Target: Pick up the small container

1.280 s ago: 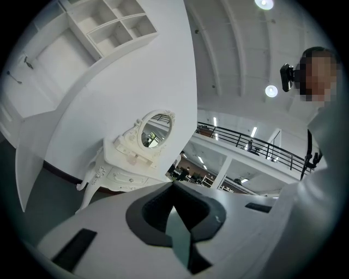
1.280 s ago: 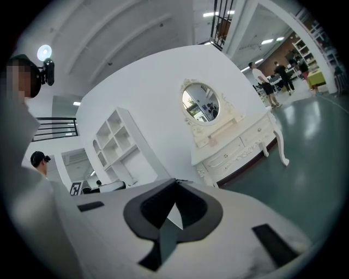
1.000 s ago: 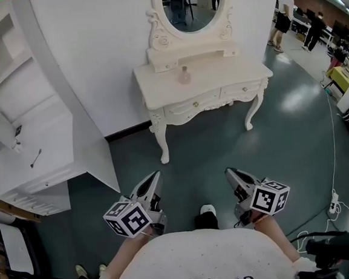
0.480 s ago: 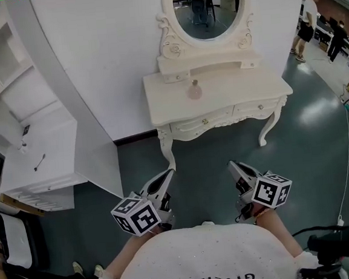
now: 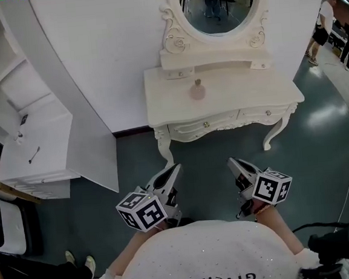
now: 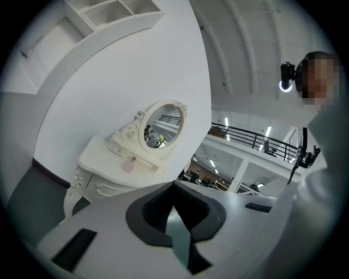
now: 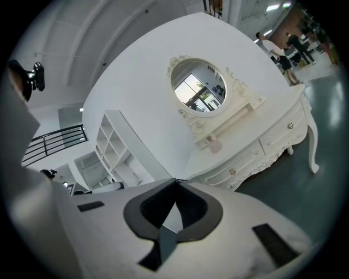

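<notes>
Container: the small container [image 5: 198, 90] is a pale, round-bodied bottle with a narrow neck. It stands upright on the dressing table [image 5: 261, 95], left of the middle of the top and close to the back edge, just in front of the ledge under the mirror [image 5: 218, 1].
Left claw: your left gripper [image 5: 175, 167] has its tips pressed together with nothing between them. It is held over the floor [image 5: 211, 145], short of the table's front edge.
Right claw: your right gripper [image 5: 230, 160] is also closed tip to tip and empty, and it is well apart from the container.
Stage: my reading is that this is the approach, with the grasp not yet begun.
Risk, closed tips: if you arrive without spreading the jaws, they will likely push the container instead of straddling it.
Risk, tipping: the narrow neck over a round body looks easy to topple, and a one-sided touch could roll it along the top.
Risk, back ledge: the ledge sits just behind the container, so a deep reach may jam the tips against it.
Risk, front edge: a low approach could strike the table's front edge or the drawers.
</notes>
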`<action>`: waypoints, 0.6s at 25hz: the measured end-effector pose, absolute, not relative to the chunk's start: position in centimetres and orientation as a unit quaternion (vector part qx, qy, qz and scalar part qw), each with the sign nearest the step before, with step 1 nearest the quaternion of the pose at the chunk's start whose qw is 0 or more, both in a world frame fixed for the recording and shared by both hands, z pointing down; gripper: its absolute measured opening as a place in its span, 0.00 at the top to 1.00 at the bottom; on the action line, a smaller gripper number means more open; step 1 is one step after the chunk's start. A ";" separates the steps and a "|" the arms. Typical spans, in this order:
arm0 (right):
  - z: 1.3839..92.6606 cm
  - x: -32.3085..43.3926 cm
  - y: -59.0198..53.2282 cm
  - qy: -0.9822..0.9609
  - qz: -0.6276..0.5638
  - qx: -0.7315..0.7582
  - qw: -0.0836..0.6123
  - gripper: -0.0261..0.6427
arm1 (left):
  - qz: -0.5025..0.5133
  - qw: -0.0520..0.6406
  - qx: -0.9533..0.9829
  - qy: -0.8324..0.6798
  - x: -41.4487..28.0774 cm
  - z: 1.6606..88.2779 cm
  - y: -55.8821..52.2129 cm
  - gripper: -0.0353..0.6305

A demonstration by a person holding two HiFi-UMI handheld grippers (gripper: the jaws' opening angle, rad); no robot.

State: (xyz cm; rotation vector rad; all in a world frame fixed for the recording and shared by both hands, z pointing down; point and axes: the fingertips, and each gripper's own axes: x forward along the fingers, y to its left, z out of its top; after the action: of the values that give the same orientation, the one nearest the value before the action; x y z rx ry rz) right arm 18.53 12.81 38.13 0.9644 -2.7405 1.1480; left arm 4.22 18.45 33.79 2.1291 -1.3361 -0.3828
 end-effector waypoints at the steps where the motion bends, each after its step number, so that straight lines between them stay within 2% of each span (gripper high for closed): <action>1: 38.5 18.3 12.6 -0.877 0.370 0.306 0.011 0.96 | -0.142 0.299 0.798 -0.504 4.1 34.1 18.2 0.94; 9: 40.7 18.7 9.2 -0.855 0.410 0.318 0.005 0.96 | -0.110 0.317 0.781 -0.527 2.4 35.9 15.2 0.94; 15: 41.3 18.4 4.3 -0.849 0.408 0.334 0.010 0.96 | -0.112 0.340 0.787 -0.503 2.3 37.3 8.5 0.94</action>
State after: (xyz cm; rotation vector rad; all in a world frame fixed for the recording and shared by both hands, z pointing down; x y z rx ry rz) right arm 18.38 4.27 41.33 1.0439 -2.6512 1.2752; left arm 2.29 8.47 37.32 2.0491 -1.3082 -0.2903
